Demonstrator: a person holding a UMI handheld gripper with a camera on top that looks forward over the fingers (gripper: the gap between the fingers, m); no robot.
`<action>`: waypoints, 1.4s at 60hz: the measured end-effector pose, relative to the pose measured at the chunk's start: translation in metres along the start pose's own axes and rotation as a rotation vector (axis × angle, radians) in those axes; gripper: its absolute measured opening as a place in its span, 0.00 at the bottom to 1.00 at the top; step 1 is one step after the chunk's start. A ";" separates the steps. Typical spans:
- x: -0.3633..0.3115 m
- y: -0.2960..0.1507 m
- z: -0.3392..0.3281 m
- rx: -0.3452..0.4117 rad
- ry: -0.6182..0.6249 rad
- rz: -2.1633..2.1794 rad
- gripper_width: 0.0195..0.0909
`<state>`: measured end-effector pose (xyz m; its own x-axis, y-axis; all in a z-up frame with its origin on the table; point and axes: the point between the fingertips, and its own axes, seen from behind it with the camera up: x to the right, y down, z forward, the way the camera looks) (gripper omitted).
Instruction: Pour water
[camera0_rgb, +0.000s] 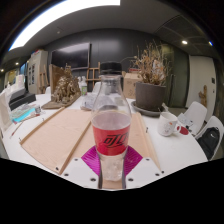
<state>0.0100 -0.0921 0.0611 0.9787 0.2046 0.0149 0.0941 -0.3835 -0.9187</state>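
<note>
A clear plastic bottle (111, 120) with a red label and a white cap stands upright between my fingers, its clear lower part down between the magenta pads (92, 158). My gripper (111, 162) is shut on the bottle, a pad pressing each side. A white mug (168, 125) sits on the white table (180, 148) to the right, just beyond the fingers. Whether the bottle's base rests on the table is hidden.
Light wooden boards (58, 135) lie on the table left of the bottle. A dark pot with a dry plant (152, 88) stands behind the mug. A white object (196, 116) sits further right. Clutter and boxes (62, 88) fill the far left.
</note>
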 end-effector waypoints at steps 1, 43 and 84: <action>-0.001 0.000 0.000 -0.004 -0.003 -0.001 0.08; 0.039 -0.214 0.034 0.105 -0.391 1.047 0.04; 0.089 -0.181 0.096 -0.217 -0.620 1.943 0.04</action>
<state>0.0621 0.0825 0.1911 -0.3749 -0.3218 -0.8694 -0.7140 -0.4979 0.4922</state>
